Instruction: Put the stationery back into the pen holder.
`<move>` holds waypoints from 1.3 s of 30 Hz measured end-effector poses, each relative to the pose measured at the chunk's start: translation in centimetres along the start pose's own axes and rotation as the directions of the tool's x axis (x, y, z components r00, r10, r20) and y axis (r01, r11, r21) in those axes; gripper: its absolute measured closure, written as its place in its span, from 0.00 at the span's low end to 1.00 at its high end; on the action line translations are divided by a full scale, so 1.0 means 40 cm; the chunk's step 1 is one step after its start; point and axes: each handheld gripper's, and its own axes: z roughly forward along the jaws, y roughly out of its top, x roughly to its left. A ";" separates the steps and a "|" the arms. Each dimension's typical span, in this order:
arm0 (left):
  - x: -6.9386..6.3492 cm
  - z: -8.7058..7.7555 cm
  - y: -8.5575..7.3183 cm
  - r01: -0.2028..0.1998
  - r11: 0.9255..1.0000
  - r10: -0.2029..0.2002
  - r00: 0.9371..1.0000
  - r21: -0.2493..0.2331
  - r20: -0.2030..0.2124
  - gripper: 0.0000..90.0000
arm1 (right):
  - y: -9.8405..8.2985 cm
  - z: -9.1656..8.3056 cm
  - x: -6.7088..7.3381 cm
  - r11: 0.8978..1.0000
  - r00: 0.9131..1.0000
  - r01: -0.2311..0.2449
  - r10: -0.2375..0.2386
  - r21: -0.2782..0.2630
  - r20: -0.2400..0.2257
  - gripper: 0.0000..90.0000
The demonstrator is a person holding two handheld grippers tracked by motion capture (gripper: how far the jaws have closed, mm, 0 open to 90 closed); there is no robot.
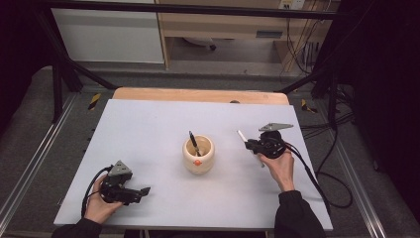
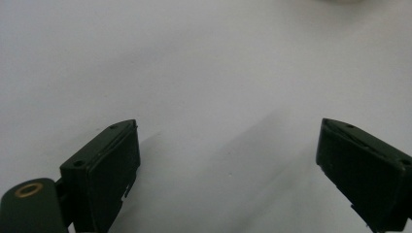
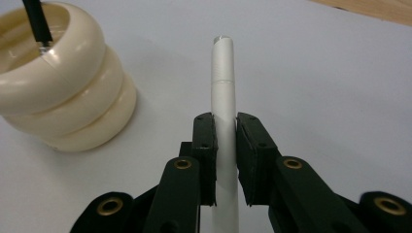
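High view: the right tongs [image 1: 249, 144] carry a white pen [image 1: 242, 136] toward the cream cup [image 1: 198, 154] at the tabletop's [image 1: 148, 124] middle, where a black pen [image 1: 193, 143] already leans.

Left gripper view: the left tongs [image 2: 228, 160] stand apart, empty, over bare tabletop.

Right gripper view: jaws clamped on the white pen; it probably wants tipping upright above the cup's rim, clear of the black pen.

A cream ribbed cup [image 1: 198, 154] stands near the middle of the pale grey table [image 1: 148, 129], with a black pen [image 1: 193, 143] leaning inside it. To its right, the right gripper [image 1: 249, 144] clamps a white pen [image 1: 242, 136], pointing toward the cup. The left gripper [image 1: 141, 192] rests low at the table's near left corner, well apart from the cup.
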 end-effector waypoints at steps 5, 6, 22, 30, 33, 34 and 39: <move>0.002 -0.001 0.001 0.001 1.000 -0.001 1.000 -0.002 0.000 0.10 | -0.007 -0.013 0.024 0.999 1.000 -0.007 0.006 -0.044 -0.020 0.88; 0.002 -0.001 0.001 0.001 1.000 -0.001 1.000 -0.001 0.000 0.10 | -0.009 -0.016 0.029 0.999 1.000 -0.011 0.010 -0.049 -0.025 0.88; 0.004 0.001 0.002 0.006 1.000 -0.006 1.000 0.001 -0.002 0.10 | -0.007 -0.041 0.098 0.981 0.997 -0.029 0.015 -0.190 -0.072 0.88; 0.005 -0.001 0.001 0.006 1.000 -0.006 1.000 -0.002 0.000 0.10 | 0.006 -0.048 0.115 0.971 0.997 -0.041 0.025 -0.235 -0.072 0.88; 0.004 -0.001 0.001 0.003 1.000 -0.003 1.000 -0.003 0.001 0.10 | 0.013 -0.054 0.123 0.964 0.996 -0.052 0.032 -0.262 -0.078 0.88; 0.003 -0.001 0.001 0.002 1.000 -0.002 1.000 -0.003 0.000 0.10 | 0.016 -0.055 0.126 0.961 0.996 -0.052 0.031 -0.273 -0.082 0.88; 0.003 -0.002 0.001 0.001 1.000 -0.001 1.000 -0.004 -0.001 0.10 | 0.030 -0.053 0.148 0.948 0.995 -0.056 0.027 -0.314 -0.097 0.88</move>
